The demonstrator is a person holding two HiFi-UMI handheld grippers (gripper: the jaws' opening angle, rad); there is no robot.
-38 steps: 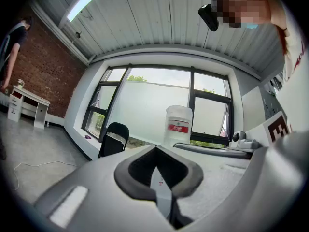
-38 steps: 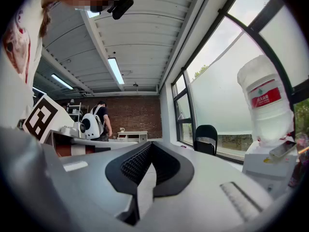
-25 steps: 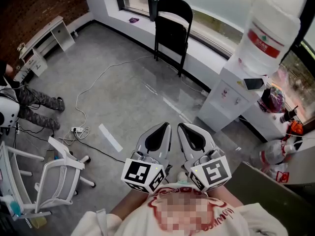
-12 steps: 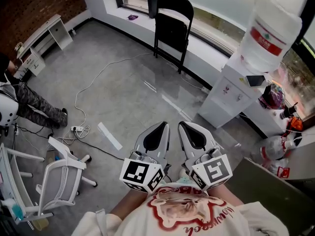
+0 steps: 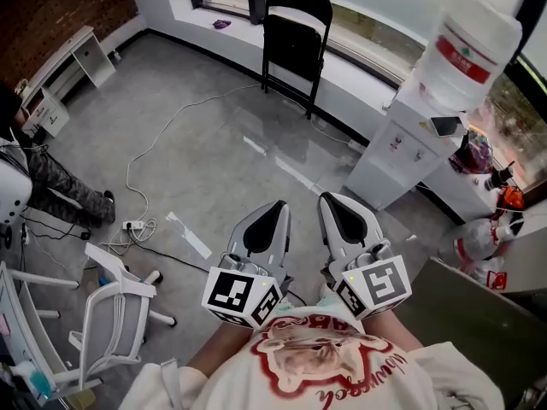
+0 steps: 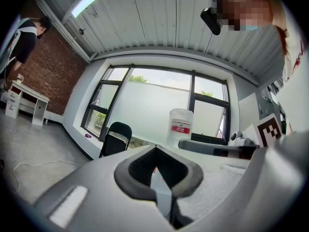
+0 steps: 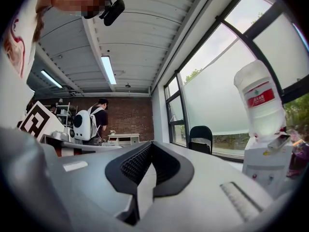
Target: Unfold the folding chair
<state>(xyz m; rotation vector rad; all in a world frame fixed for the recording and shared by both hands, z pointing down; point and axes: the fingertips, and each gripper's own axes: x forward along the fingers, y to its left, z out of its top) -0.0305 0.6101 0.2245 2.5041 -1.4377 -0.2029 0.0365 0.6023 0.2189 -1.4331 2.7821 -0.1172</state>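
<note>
Well, the black folding chair [image 5: 293, 32] stands folded flat against the window wall [image 5: 350, 82], at the far edge of the floor [image 5: 214, 169], well apart from me. My left gripper [image 5: 280, 205] and right gripper [image 5: 328, 198] have jaws shut tight, holding nothing, because I am not there yet.

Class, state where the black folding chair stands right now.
In the head view, the folding chair stands at top centre against the window ledge, left of the water dispenser.
</note>
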